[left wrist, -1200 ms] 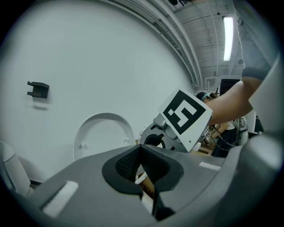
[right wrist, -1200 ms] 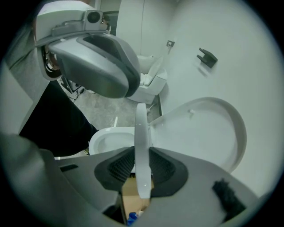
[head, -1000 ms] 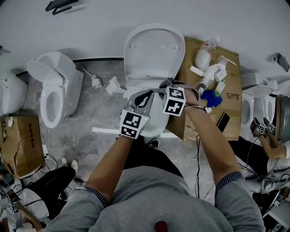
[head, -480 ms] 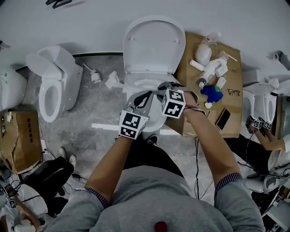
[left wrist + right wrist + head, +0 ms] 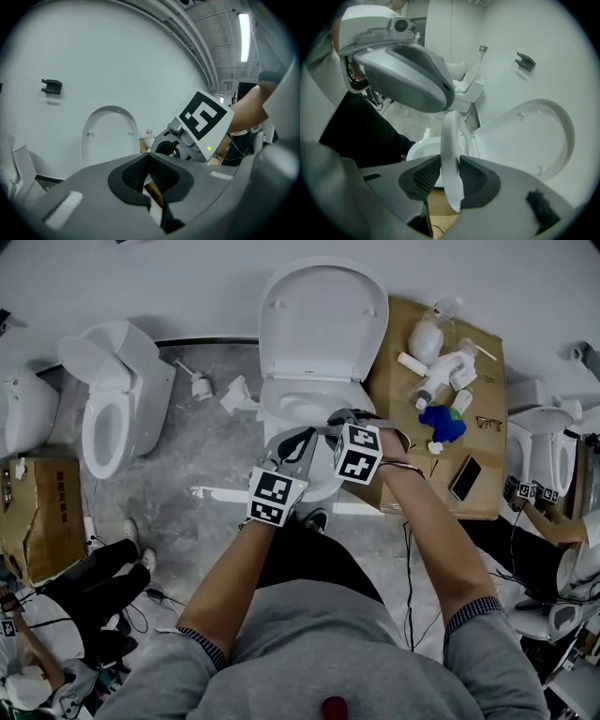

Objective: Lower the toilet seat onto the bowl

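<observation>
- Against the back wall: main toilet (image 5: 281, 395), lid (image 5: 323, 320) fully up, bowl (image 5: 423, 150) open below.
- Left of it: second toilet (image 5: 117, 418). More toilets (image 5: 539, 451) at the right edge.
- Just beside it on the right: cardboard sheet (image 5: 394, 390) carrying spray bottles (image 5: 441, 381), blue object (image 5: 441, 423), phone (image 5: 466, 477), glasses (image 5: 486, 423).
- Lower left: cardboard box (image 5: 42, 521) and another person's legs (image 5: 94, 582).
- On edge over the bowl, partway down, clear of the lid, not yet on the rim: toilet seat (image 5: 450, 140).
- Pinching the seat rim, both pads against it: right gripper (image 5: 450, 164). Jaws just been opening a little, seat between them.
- Pressed together at the tips, nothing between: left gripper (image 5: 149, 161), just beside the right one over the bowl front.
- In the way: both grippers and their marker cubes cover the seat and bowl front in head view. Left gripper body fills the top of the right gripper view.
- Versus a second ago: toilet and cardboard higher in head view, lid top near the frame edge. Legs at lower left shifted. Grippers at the same spot in frame.
</observation>
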`<state>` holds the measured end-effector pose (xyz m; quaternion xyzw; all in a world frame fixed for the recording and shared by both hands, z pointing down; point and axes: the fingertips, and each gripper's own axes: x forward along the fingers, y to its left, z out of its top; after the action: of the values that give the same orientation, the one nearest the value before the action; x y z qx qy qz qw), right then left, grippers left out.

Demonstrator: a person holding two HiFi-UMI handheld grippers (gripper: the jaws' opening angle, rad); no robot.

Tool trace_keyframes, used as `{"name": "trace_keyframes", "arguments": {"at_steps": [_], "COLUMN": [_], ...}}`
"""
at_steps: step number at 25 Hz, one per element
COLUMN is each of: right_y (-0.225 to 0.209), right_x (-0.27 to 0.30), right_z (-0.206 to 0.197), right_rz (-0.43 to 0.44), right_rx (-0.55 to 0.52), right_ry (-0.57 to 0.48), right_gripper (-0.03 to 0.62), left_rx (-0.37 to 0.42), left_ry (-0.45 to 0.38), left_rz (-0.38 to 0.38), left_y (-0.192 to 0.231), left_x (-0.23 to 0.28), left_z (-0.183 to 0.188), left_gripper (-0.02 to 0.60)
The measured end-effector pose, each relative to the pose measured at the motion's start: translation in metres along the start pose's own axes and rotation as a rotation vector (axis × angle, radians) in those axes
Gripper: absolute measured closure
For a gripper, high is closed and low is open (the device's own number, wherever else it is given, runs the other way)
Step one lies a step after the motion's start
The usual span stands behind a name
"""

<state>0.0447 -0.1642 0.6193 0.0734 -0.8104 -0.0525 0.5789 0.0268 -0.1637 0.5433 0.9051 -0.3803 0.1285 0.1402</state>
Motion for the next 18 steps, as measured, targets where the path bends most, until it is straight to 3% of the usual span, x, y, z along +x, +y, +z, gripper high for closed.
{"name": "trace_keyframes", "arguments": {"at_steps": [18], "right_y": [0.068], "right_x": [0.031], "right_z": [-0.011], "right_rz": [-0.01], "right_rx": [0.031], "right_ry": [0.035], "right_gripper": [0.451], "left_rx": [-0.047], "left_ry": [0.012], "left_rz": [0.03], "left_y": [-0.018], "left_x": [-0.026], "left_z": [-0.053], "left_gripper": [0.575]}}
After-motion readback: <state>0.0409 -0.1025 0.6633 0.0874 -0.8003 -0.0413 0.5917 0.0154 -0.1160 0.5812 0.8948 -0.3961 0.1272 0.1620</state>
